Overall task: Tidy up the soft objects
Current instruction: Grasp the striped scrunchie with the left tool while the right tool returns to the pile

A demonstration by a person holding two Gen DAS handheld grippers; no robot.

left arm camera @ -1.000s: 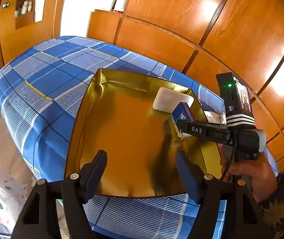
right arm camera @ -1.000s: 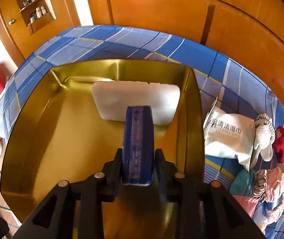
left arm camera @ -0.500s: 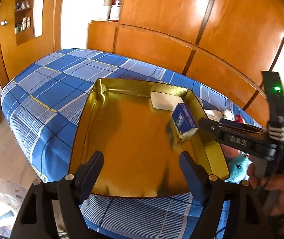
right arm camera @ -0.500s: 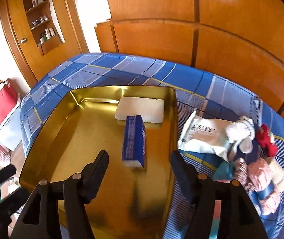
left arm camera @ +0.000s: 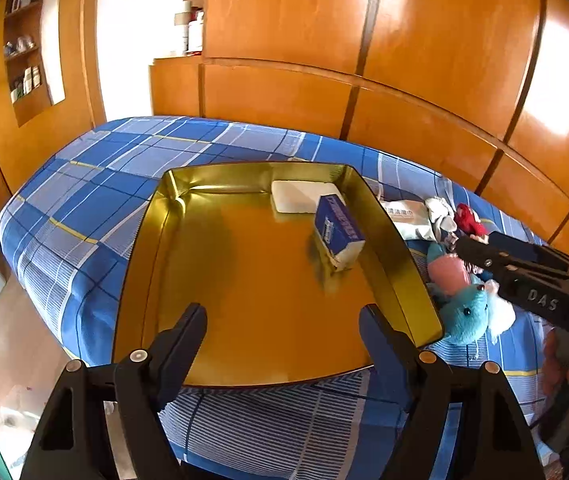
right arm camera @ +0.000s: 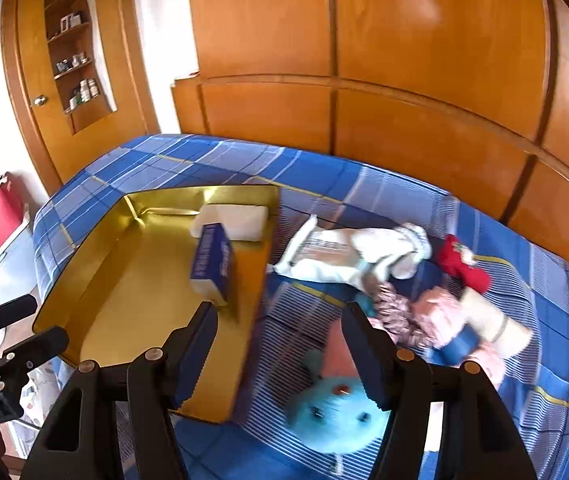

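Observation:
A gold tray (left arm camera: 144, 240) (right arm camera: 84, 280) lies on the blue plaid bed. In it are a white pad (left arm camera: 304, 196) (right arm camera: 240, 220) at the far side and a blue tissue pack (left arm camera: 338, 230) (right arm camera: 212, 262) near its right wall. My left gripper (left arm camera: 284, 332) is open and empty over the tray's near edge. My right gripper (right arm camera: 280, 344) is open and empty, above the bed just right of the tray, over a blue plush toy (right arm camera: 336, 412) (left arm camera: 468, 312). It shows in the left wrist view (left arm camera: 524, 272) at the right.
Right of the tray lie a white wipes pack (right arm camera: 324, 252) (left arm camera: 408, 216), a white sock (right arm camera: 396, 248), a red item (right arm camera: 464, 268) (left arm camera: 468, 216) and pink fabric pieces (right arm camera: 444, 316). Wooden wardrobe panels (left arm camera: 404, 80) back the bed. The floor drops away at the left.
My right gripper let go of the blue tissue pack in the tray, opened, drew back and swung right over the soft toys. My left gripper pulled back and up slightly.

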